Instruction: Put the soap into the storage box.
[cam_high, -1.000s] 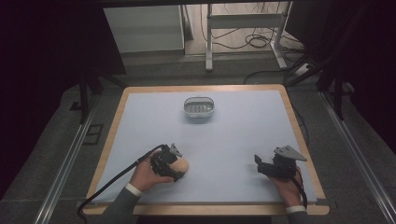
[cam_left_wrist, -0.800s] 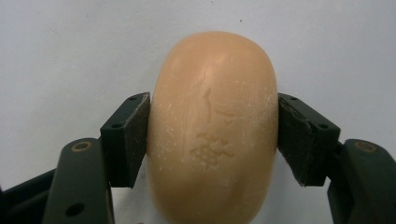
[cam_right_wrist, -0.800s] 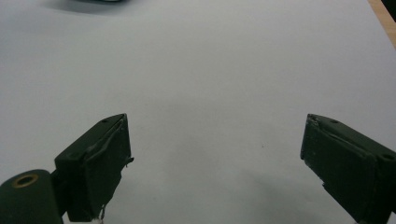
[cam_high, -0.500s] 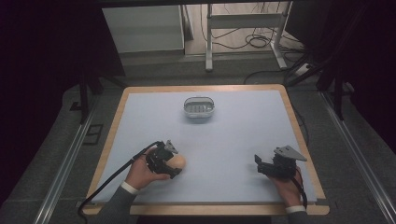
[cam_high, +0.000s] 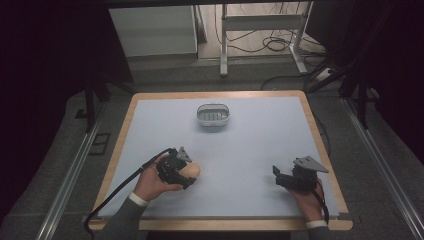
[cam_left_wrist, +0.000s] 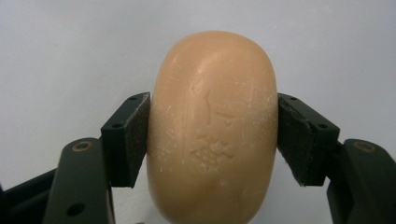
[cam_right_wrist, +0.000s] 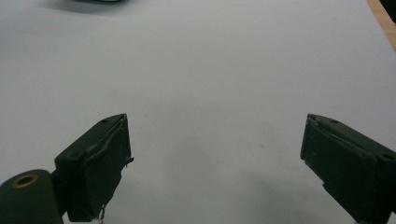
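A peach-coloured oval soap bar (cam_high: 193, 170) with an embossed mark sits between the jaws of my left gripper (cam_high: 184, 173) at the table's front left. In the left gripper view both black pads press the sides of the soap (cam_left_wrist: 212, 116), so the left gripper (cam_left_wrist: 212, 140) is shut on it, just above the pale blue table surface. At the front right, my right gripper (cam_high: 276, 176) rests low over the table. Seen from the right gripper view, this gripper (cam_right_wrist: 217, 158) is open, its jaws wide apart over bare surface.
A small grey oval soap dish (cam_high: 213, 121) stands at the middle back of the pale blue mat (cam_high: 250, 140). The mat has a wooden border (cam_high: 320, 140). Beyond the table, frame legs and cables lie on the floor.
My left gripper has risen slightly with the soap held in it. The right gripper has stayed where it was.
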